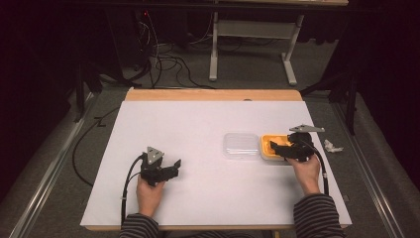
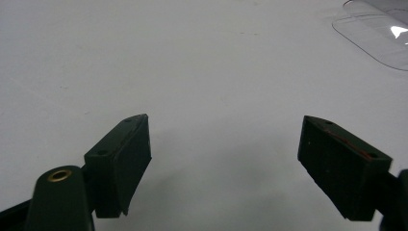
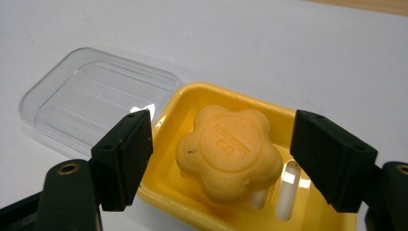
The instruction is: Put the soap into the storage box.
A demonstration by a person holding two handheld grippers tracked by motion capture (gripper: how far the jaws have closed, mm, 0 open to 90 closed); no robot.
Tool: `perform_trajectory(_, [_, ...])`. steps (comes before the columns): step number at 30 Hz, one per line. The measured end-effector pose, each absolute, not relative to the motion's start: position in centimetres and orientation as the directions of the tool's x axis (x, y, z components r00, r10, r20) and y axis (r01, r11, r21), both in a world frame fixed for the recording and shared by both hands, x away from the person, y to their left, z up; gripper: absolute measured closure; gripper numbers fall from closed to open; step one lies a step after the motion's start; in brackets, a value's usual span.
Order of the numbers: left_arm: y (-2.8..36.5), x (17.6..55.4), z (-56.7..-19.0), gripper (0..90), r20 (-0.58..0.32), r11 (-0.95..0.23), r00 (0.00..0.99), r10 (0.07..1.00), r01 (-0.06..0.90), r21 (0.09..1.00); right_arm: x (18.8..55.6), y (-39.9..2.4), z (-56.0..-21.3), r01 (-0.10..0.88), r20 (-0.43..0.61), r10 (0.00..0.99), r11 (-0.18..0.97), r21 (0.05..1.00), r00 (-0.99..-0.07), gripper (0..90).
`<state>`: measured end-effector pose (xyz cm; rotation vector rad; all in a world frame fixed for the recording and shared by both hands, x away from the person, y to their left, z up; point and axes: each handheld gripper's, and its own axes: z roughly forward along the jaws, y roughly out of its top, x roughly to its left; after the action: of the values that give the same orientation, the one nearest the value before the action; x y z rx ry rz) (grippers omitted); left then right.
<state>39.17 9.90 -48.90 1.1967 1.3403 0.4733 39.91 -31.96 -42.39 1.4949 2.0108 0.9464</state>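
We see a dark room with a grey floor, black cables and a pale metal frame at 12 o'clock. In the middle stands a table (image 1: 148, 198) with a smooth white top and a strip of bare wood along its far edge.

The soap (image 3: 228, 153) is orange-yellow and shaped like a fat flower with round petals. Small letters are pressed into its flat top, too blurry for us to read. It looks smooth and a bit shiny. It sits in a yellow dish (image 3: 192, 103) made of glossy plastic, with rounded corners and long slots in its floor. In the high view the yellow dish (image 1: 267, 144) lies at about 3 o'clock on the table.

Just beside the dish, at its 9 o'clock, lies a clear lid (image 1: 241, 145). It is see-through plastic, a rounded rectangle with a raised step.

Our right gripper (image 3: 221, 161) hangs over the dish. Its black, blocky jaws stand apart with the soap between them, and the pads do not press on it.

Our left gripper (image 2: 223, 166) sits at about 7 o'clock on the table, jaws wide apart over bare white top.
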Motion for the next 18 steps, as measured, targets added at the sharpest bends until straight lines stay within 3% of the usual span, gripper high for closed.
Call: perform_trajectory(18, [9.9, 39.2, -48.9, 19.5, -0.479, 0.382, 0.246, 0.843, 0.354, 0.854, 37.1, -31.9, -41.7, 0.571, 0.044, 0.942, 0.164, 0.804, -0.332, 22.2])
